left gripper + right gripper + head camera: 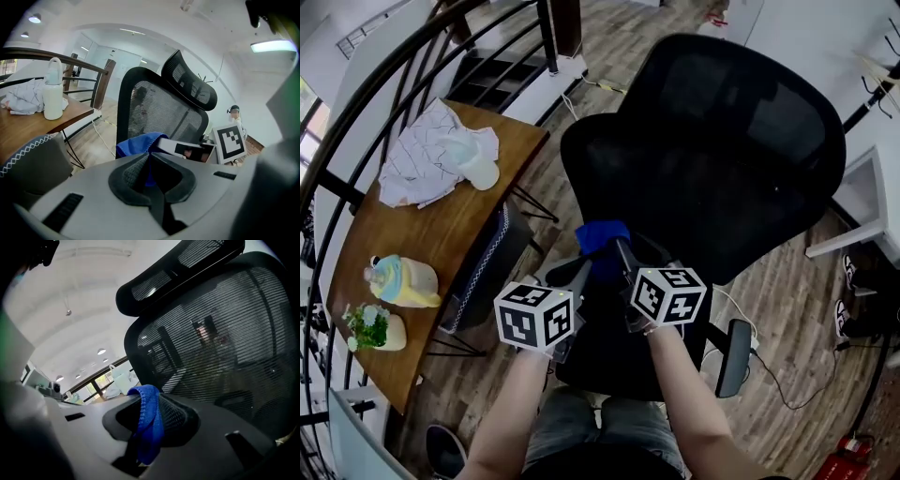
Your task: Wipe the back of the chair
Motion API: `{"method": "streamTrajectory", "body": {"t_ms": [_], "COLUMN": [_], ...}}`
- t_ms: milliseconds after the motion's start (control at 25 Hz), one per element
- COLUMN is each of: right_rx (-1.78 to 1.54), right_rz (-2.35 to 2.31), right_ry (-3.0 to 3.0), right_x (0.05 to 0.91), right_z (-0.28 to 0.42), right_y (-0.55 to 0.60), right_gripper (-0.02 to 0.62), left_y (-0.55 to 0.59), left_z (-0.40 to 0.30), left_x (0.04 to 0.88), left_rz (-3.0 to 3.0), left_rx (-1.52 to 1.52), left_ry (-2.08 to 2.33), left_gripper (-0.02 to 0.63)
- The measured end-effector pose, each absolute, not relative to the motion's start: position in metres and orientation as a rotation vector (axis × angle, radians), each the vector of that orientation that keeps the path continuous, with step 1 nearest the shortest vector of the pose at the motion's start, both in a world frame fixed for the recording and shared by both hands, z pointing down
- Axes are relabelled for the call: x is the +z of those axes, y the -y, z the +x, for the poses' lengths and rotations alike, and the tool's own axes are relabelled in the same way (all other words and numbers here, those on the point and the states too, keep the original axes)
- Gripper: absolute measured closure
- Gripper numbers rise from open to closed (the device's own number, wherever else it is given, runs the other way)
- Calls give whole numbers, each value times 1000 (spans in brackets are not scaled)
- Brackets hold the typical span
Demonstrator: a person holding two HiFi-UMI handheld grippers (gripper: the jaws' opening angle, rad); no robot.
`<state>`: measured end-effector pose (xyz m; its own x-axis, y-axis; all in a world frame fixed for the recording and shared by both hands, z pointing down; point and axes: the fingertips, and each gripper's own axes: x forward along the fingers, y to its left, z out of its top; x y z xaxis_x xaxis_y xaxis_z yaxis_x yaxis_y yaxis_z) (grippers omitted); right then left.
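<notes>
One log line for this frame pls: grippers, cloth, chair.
left gripper: shut on blue cloth | right gripper: shut on blue cloth | chair back: ahead of both, cloth contact not visible | wipe: not under way

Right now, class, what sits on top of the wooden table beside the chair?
A crumpled white cloth, a white bottle by it, a yellow-and-blue container and a small potted plant. Whatever lies under the cloth is covered.

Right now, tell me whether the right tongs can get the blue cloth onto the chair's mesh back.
Probably yes. The right tongs are shut on the blue cloth, and the chair's mesh back fills the right gripper view straight ahead, with nothing visible between them.
</notes>
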<state>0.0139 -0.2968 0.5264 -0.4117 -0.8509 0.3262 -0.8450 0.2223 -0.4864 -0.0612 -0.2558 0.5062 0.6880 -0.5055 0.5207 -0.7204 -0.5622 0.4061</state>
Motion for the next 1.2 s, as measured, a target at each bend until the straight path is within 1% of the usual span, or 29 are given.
{"method": "streamTrajectory", "body": {"t_ms": [280,560,1200], "right_rx": [-996,-1008,-1002], "right_rz": [-1743,-1778,-1929], "right_ry": [-2438,-2442,-2319], "right_x": [544,558,570], "right_z": [10,24,89], "right_y": [321,326,306], "right_gripper": [502,502,502], "left_y": [262,265,257], "left_z": [-72,-65,-23], "left_x": [519,525,537], "left_rz": [2256,2251,2263], "left_rx": [475,489,537], "left_ry": [955,943,876], "left_gripper": [584,584,584]}}
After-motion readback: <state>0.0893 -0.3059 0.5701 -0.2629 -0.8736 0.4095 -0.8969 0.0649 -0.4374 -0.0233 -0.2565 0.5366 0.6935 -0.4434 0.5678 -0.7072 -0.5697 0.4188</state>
